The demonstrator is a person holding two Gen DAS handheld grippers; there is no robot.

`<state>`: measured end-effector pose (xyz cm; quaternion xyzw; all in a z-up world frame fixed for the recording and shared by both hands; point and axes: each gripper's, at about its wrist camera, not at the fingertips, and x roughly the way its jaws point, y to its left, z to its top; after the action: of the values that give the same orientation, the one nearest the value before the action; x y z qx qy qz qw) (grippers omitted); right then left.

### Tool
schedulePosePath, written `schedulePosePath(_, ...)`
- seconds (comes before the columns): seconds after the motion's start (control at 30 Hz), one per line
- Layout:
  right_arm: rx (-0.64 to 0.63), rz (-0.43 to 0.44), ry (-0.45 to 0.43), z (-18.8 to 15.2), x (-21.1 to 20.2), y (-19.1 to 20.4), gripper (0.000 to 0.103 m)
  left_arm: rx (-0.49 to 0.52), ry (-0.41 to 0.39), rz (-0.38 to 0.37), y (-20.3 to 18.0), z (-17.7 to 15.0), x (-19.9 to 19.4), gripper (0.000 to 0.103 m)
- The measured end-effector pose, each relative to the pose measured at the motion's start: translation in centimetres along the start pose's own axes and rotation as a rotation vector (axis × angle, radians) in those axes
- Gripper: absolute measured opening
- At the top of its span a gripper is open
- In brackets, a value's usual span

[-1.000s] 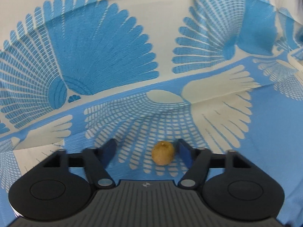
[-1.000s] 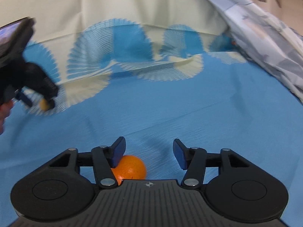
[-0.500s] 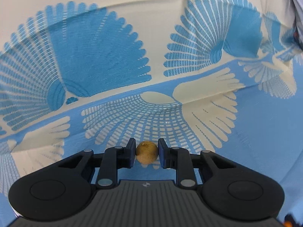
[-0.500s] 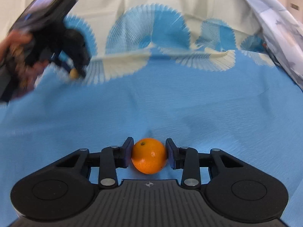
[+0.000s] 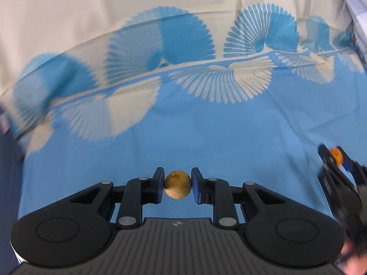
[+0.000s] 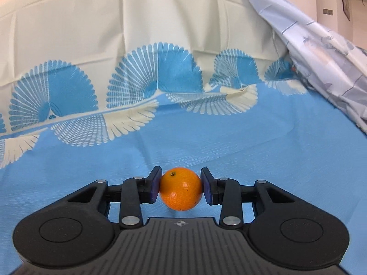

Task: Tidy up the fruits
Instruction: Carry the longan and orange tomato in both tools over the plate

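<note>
Left gripper [image 5: 177,185] clamps what looks like a small brown fruit [image 5: 177,188]; right gripper [image 6: 180,185] clamps an orange [image 6: 180,189].

Each handheld gripper is matte black plastic: the left gripper [image 5: 177,185] and the right gripper [image 6: 180,186] share a ribbed grey-black centre plate with a small white crosshair mark. Two round housings flank each plate. Linkage bars pinned with silver screws carry dark blue finger pads [image 6: 154,184].
</note>
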<state>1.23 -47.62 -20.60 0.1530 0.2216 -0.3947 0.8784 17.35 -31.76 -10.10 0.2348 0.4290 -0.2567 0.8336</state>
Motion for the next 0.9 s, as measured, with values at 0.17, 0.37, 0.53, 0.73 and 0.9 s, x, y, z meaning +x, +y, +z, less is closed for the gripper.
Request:
schedulePosePath(0.17, -0.008, 0.061, -0.072, 1.7, -7.6, 0.7, 0.039, -0.035, -0.005, 0.016, 2.9, -6.5, -8.4, 0.028)
schedulePosePath(0.37, -0.068, 0.269, -0.058, 0.8, -20.8, 0.5, 0.039, -0.069, 0.016, 0.071, 5.8, -13.9, -15.9, 0.028)
schedulePosePath(0.53, -0.057, 0.452, 0.101, -2.0, -28.7, 0.7, 0.039, -0.133, -0.003, 0.08, 8.7, -20.0, -21.5, 0.028)
schedulePosePath(0.73, -0.2, 0.54, 0.095, -4.4, -36.5, 3.7, 0.039, -0.196, -0.03, 0.086, 10.9, -27.1, -26.0, 0.028)
schedulePosePath(0.9, -0.289, 0.598, 0.061, -5.2, -41.4, 5.7, 0.039, -0.261, -0.065, 0.085, 12.4, -31.4, -28.5, 0.028)
